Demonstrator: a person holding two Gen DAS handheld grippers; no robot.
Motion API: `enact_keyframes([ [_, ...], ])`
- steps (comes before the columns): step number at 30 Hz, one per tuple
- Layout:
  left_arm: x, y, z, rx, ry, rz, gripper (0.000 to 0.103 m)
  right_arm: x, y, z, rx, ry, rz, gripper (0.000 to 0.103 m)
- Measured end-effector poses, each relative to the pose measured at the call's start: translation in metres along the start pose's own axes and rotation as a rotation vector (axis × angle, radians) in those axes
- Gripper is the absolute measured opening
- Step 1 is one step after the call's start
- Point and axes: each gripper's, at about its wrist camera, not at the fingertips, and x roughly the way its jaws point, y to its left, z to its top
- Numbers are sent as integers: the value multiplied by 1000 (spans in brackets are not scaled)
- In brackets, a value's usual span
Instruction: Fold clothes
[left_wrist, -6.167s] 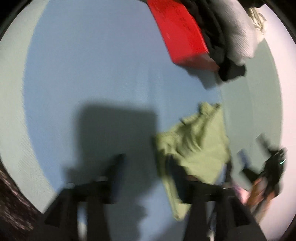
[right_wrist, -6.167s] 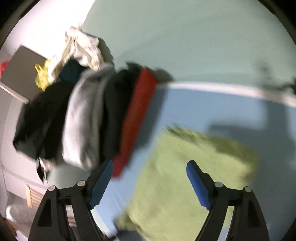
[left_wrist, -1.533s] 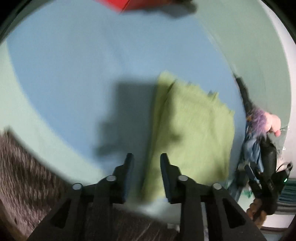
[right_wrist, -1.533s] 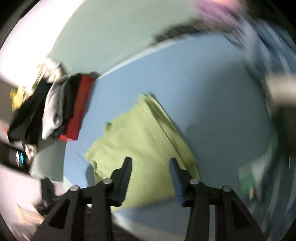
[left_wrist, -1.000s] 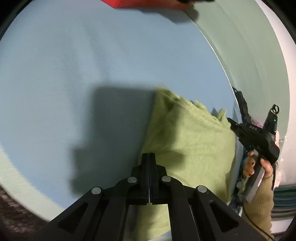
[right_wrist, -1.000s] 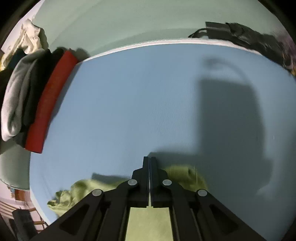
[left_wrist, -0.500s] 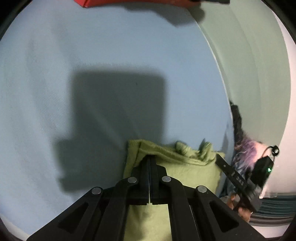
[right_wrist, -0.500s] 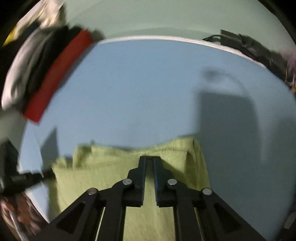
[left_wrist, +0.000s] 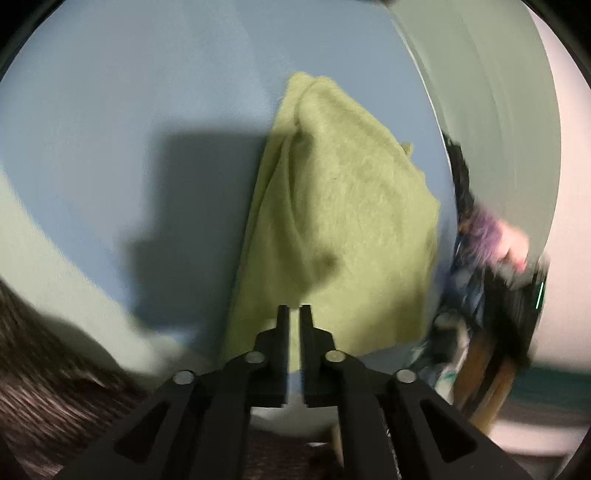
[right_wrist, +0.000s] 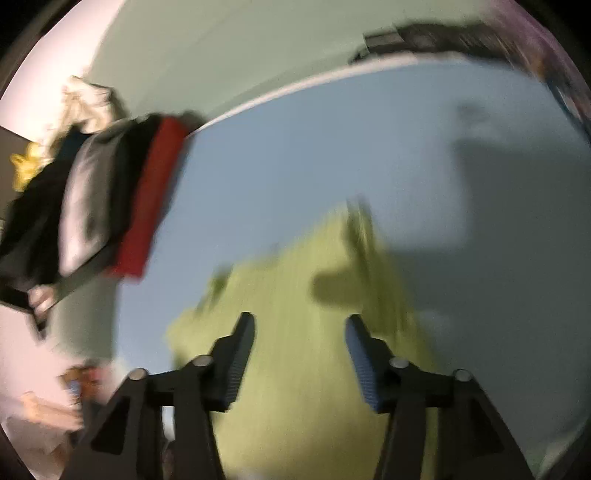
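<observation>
Here the green garment (left_wrist: 343, 206) lies folded on the blue mat (left_wrist: 140, 96), filling the centre and lower right of the left wrist view. The left gripper (left_wrist: 294, 314) sits at the bottom centre, its jaws drawn to a narrow slit with nothing seen between them, the tips at the cloth's near edge; probably it has just let go of a fold.

In the right wrist view, heavily blurred, the right gripper (right_wrist: 300, 325) is spread wide and empty above the same garment (right_wrist: 314, 350) at the lower middle, likely poised for a new hold. A stack of folded clothes (right_wrist: 103, 199), red, black and grey, stands at the left edge of the mat, apparently where finished pieces go. So this fold looks nearly done.
</observation>
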Motion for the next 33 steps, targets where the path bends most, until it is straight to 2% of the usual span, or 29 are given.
enact_keyframes([
  [1, 0, -1, -3, -7, -17, -8, 28, -10, -8, -27, 26, 30, 29, 57],
  [3, -1, -9, -7, 10, -43, -23, 55, -25, -24, -70, 95, 48, 56, 59],
  [5, 1, -27, -9, 69, -51, -32, 62, -17, -37, -109, 185, 97, 78, 59],
  [6, -8, -30, -13, 111, -53, -33, 63, -3, -41, -117, 228, 124, 102, 58],
  [8, -5, -49, -17, 163, -57, -53, 64, 37, -35, -126, 319, 195, 160, 54],
  [10, -18, -43, -34, 142, -72, -115, 64, 58, -28, -125, 363, 177, 225, 52],
  [11, -21, -32, -41, 87, -89, -161, 65, 63, -28, -125, 399, 150, 249, 50],
  [13, -23, -6, -53, -122, -143, -273, 67, 68, -31, -126, 473, 109, 319, 38],
  [14, -18, 8, -60, -247, -162, -326, 70, 71, -33, -124, 498, 97, 339, 24],
  [15, -12, 23, -67, -361, -163, -372, 70, 75, -28, -119, 491, 95, 323, 17],
  [17, 4, 35, -75, -503, -147, -412, 70, 70, -11, -111, 431, 52, 353, 15],
  [19, 14, 43, -80, -597, -144, -432, 71, 59, 3, -104, 371, 15, 366, 14],
  [22, 24, 44, -81, -655, -150, -431, 72, 49, 13, -89, 368, -4, 393, 15],
  [25, 33, 40, -80, -693, -158, -423, 72, 38, -1, -88, 437, 15, 433, 14],
  [28, 35, 41, -73, -697, -215, -400, 71, 29, -15, -86, 472, 22, 455, 13],
  [29, 34, 40, -68, -669, -222, -403, 63, 33, -15, -85, 476, 21, 459, 13],
  [30, 33, 36, -62, -629, -223, -406, 28, 35, -14, -86, 477, 19, 460, 13],
  [31, 29, 31, -56, -577, -228, -406, 13, 37, -14, -87, 476, 18, 460, 13],
  [32, 24, 25, -51, -536, -234, -421, 11, 36, -17, -89, 471, 18, 454, 13],
  [33, 18, 20, -48, -523, -236, -468, 11, 35, -20, -91, 464, 19, 444, 20],
])
